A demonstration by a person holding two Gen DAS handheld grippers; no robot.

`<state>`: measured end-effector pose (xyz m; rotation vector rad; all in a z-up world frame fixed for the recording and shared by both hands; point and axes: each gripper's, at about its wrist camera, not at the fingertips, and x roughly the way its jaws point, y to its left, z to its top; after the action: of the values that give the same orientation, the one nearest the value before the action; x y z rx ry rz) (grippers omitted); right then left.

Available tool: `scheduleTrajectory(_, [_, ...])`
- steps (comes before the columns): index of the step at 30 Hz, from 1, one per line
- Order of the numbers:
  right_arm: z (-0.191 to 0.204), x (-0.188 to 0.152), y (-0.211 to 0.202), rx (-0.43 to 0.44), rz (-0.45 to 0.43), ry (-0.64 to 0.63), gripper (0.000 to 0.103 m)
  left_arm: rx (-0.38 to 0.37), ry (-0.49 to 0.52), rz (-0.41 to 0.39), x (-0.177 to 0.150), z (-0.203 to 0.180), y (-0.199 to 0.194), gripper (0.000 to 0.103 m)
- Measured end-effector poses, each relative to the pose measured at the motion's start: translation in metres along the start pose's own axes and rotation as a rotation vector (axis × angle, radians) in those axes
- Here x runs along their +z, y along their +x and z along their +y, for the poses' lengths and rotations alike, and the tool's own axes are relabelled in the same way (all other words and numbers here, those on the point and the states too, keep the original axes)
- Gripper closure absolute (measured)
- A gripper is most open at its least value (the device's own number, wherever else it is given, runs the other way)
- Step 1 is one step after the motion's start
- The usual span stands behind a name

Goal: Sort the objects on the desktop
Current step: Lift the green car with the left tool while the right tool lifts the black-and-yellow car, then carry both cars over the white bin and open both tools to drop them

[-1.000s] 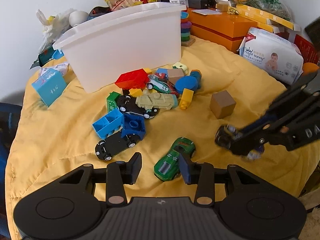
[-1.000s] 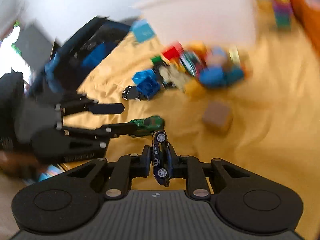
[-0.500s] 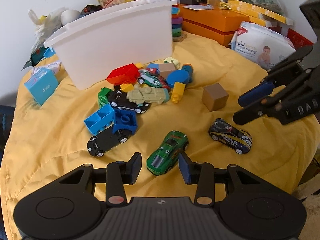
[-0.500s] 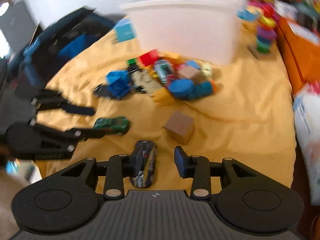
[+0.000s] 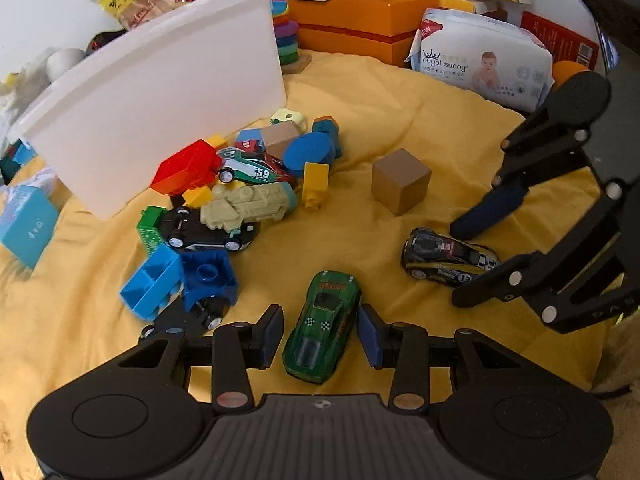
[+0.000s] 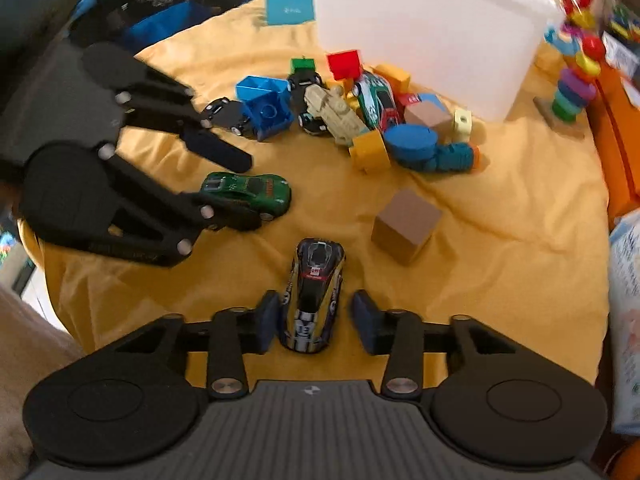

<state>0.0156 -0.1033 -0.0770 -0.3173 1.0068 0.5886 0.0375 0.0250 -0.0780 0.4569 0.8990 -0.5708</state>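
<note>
Since both toy cars sit apart from the main pile on open cloth, they look staged as a vehicles group, which reads as mid-sort. Green car (image 5: pixel 322 326) lies flat between the spread fingers of the left gripper (image 5: pixel 321 336), pads clear on both sides, nothing held. Black-and-yellow car (image 6: pixel 314 294) lies nose-forward between the right gripper (image 6: pixel 316 322) fingers, also spread wide and not clamping; left pad looks just beside the car, contact unclear.

Brown cube (image 5: pixel 400 176) stands alone just beyond the black-and-yellow car. Further out, the mixed pile (image 5: pixel 248 184) of bricks, blocks and more cars remains against the white bin (image 5: pixel 160 104), likely a drop target. Yellow cloth (image 5: pixel 400 120) is wrinkled, so the cars shouldn't roll.
</note>
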Motion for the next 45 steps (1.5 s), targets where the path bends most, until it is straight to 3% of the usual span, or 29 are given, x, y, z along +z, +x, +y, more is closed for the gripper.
scheduleTrajectory(3, [-0.003, 0.001, -0.002, -0.012, 0.006, -0.026, 0.070, -0.011, -0.090, 0.031, 0.003, 0.002, 0.000, 0.067])
scheduleTrajectory(9, [0.001, 0.000, -0.001, -0.038, -0.016, -0.073, 0.069, -0.027, -0.309, 0.040, -0.007, 0.001, -0.007, 0.067])
scheduleTrajectory(11, [-0.001, -0.002, 0.001, -0.045, -0.028, -0.056, 0.058, -0.016, -0.291, 0.019, -0.010, -0.002, -0.006, 0.066])
scheduleTrajectory(12, [-0.003, -0.003, 0.002, -0.043, -0.032, -0.043, 0.057, -0.006, -0.279, 0.017, -0.011, -0.005, -0.006, 0.064])
scheduleTrajectory(14, [-0.008, -0.003, 0.002, -0.025, -0.037, -0.020, 0.060, 0.005, -0.249, 0.010, -0.011, -0.007, -0.005, 0.066])
scheduleTrajectory(16, [-0.008, -0.004, 0.002, -0.001, -0.045, -0.003, 0.071, 0.013, -0.209, -0.002, -0.011, -0.012, -0.005, 0.069])
scheduleTrajectory(24, [-0.014, 0.007, -0.015, -0.017, -0.078, 0.000, 0.071, 0.024, -0.203, -0.072, 0.005, -0.008, -0.033, 0.069])
scheduleTrajectory(32, [-0.039, 0.042, -0.062, -0.073, -0.253, 0.042, 0.071, 0.076, -0.279, -0.253, 0.040, 0.028, -0.084, 0.069])
scheduleTrajectory(37, [-0.057, 0.074, -0.087, -0.124, -0.398, 0.071, 0.071, 0.157, -0.257, -0.364, 0.076, 0.055, -0.108, 0.069])
scheduleTrajectory(42, [-0.075, 0.104, -0.100, -0.159, -0.570, 0.138, 0.071, 0.233, -0.221, -0.413, 0.110, 0.079, -0.114, 0.069])
scheduleTrajectory(45, [-0.086, 0.127, -0.101, -0.181, -0.627, 0.184, 0.071, 0.260, -0.226, -0.446, 0.128, 0.094, -0.111, 0.069])
